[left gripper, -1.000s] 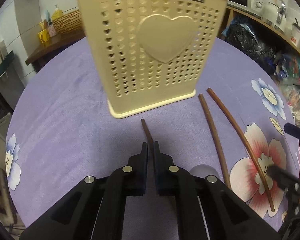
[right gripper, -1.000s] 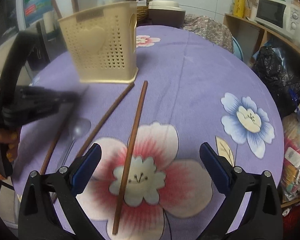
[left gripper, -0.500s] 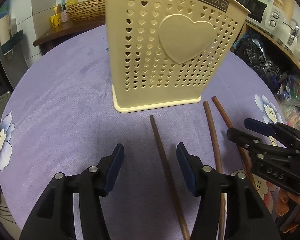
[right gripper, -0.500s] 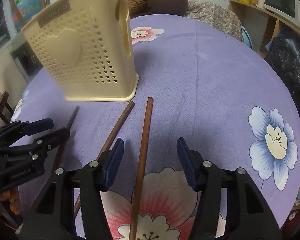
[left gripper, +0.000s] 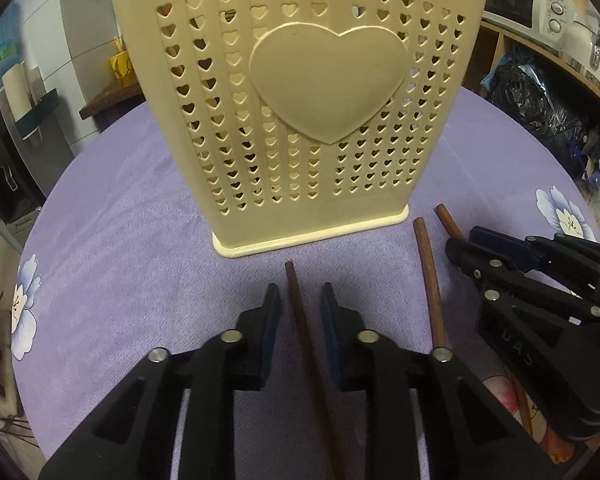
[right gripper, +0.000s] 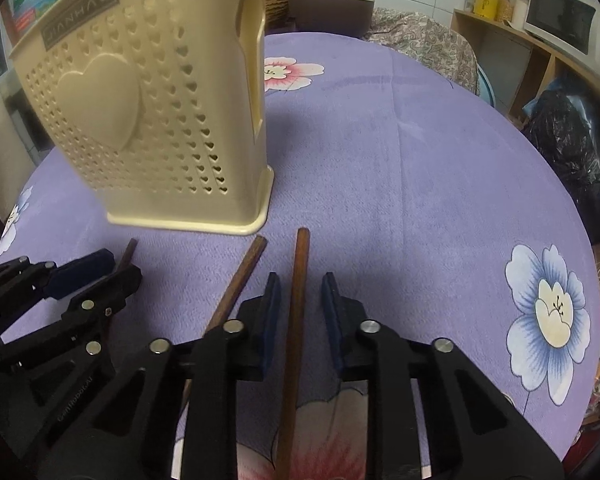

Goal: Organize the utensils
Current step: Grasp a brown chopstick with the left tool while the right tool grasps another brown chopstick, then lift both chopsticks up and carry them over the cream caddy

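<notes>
My left tongs (left gripper: 297, 305) closing around thin brown chopstick (left gripper: 300, 312), pads not touching yet. My right tongs (right gripper: 298, 294) closing around second chopstick (right gripper: 299, 280). Both sticks lying flat on purple table (right gripper: 400, 184), tips pointing toward cream heart-patterned holder (left gripper: 300, 100).

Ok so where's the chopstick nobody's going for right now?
In the left wrist view the free chopstick lies on the purple tablecloth, right of the left gripper, just in front of the cream holder's right corner.
</notes>
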Action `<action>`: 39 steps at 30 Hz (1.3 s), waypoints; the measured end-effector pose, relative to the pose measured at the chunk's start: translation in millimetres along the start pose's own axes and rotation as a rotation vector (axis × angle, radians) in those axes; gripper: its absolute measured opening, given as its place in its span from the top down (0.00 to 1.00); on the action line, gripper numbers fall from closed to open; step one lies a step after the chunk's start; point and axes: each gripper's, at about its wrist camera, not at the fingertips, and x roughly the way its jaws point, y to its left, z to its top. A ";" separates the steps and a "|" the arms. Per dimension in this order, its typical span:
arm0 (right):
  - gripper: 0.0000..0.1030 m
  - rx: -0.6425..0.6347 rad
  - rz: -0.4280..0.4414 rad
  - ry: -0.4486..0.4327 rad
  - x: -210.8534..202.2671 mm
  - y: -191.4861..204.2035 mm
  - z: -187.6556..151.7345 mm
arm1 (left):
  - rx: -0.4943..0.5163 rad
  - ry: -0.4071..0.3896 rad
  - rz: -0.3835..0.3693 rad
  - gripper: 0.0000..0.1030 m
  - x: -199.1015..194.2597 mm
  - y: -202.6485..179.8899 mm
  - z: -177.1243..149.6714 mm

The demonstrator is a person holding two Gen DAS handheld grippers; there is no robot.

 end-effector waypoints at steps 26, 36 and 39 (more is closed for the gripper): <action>0.92 0.023 0.322 -0.282 -155.9 -37.9 -6.5 | -0.118 -0.293 -0.247 0.94 -132.8 69.9 -1.1; 0.92 -0.006 0.387 -0.384 -221.2 -43.6 7.4 | -0.103 -0.437 -0.278 0.94 -199.3 82.1 9.3; 0.92 -0.013 0.386 -0.389 -223.1 -40.7 12.2 | -0.094 -0.439 -0.269 0.94 -199.2 82.2 10.1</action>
